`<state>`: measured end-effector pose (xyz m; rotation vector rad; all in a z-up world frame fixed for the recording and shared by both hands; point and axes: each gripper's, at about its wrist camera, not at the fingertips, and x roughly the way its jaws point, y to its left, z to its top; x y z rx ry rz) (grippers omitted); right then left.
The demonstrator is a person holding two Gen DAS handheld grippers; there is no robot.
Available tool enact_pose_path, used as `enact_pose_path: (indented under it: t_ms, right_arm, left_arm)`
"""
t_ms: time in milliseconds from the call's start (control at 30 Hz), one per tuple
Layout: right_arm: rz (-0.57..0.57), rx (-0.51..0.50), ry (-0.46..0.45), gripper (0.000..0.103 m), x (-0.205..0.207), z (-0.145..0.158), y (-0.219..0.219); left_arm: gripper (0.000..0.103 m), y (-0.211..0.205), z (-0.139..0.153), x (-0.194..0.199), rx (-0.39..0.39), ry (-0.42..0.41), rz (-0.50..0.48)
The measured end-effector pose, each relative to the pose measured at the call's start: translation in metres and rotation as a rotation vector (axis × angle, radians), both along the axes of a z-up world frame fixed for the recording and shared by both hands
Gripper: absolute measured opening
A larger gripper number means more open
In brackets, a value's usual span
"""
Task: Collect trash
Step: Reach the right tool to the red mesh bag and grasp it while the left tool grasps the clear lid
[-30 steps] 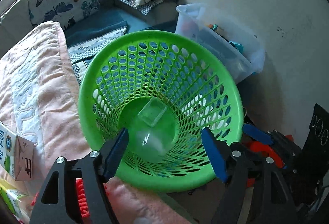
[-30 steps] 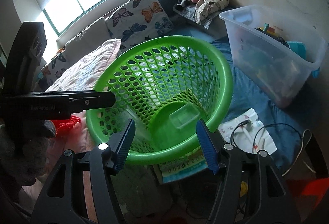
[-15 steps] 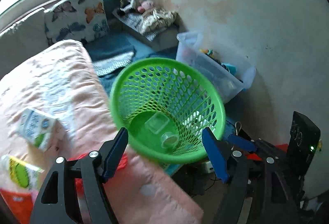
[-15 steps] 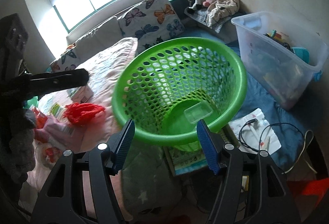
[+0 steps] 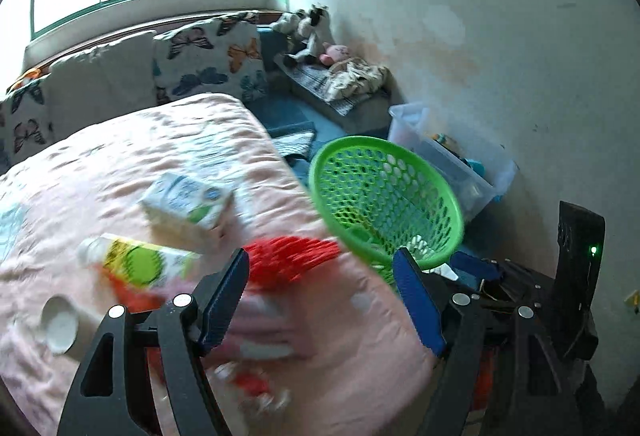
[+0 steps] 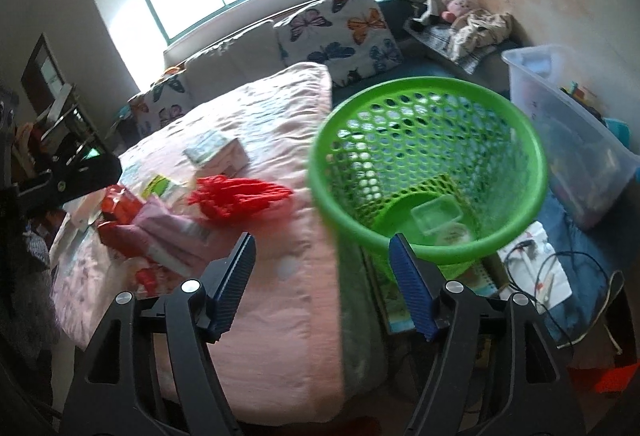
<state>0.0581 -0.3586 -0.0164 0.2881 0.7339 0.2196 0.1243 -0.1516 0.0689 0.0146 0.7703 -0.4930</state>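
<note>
Trash lies scattered on the pink blanket of the bed, near its right edge, and both grippers hang above it with nothing held.

Left gripper: the 2 blue pads stand spread, with nothing between them. Directly beyond the fingertips lies a red mesh bundle, close to the blanket's right edge. Further toward the middle of the blanket sit a white and blue carton and a yellow and green carton, just beside each other. A white cup lies on its side near the blanket's near left part. Red wrappers under the left finger are too blurred to identify.

Right gripper: the jaws have just been opening and now stand spread, with nothing between them. Beyond its left finger, the red mesh bundle rests on the blanket, with a pink packet and a red packet just beside it.

Green basket: upright on the floor, touching or just beside the bed's right edge; which one cannot be told. A clear plastic tub and a clear cup lie on its bottom. A clear storage bin stands near the basket on its far side, against the wall.
</note>
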Motion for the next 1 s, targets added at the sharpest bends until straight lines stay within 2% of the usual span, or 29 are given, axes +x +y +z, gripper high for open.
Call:
enact_pose_path:
  t_ms: [500, 767, 1000]
  right_arm:
    - [0.119, -0.034, 0.002, 0.073, 0.027, 0.004, 0.063]
    - [0.183, -0.037, 0.008, 0.077, 0.057, -0.001, 0.088]
    - [0.211, -0.04, 0.05, 0.078, 0.089, -0.015, 0.097]
  left_arm:
    - [0.072, 0.099, -0.019, -0.027, -0.071, 0.019, 0.177]
    - [0.072, 0.126, -0.036, -0.039, -0.086, 0.044, 0.22]
    - [0.072, 0.138, -0.047, -0.047, -0.105, 0.069, 0.219]
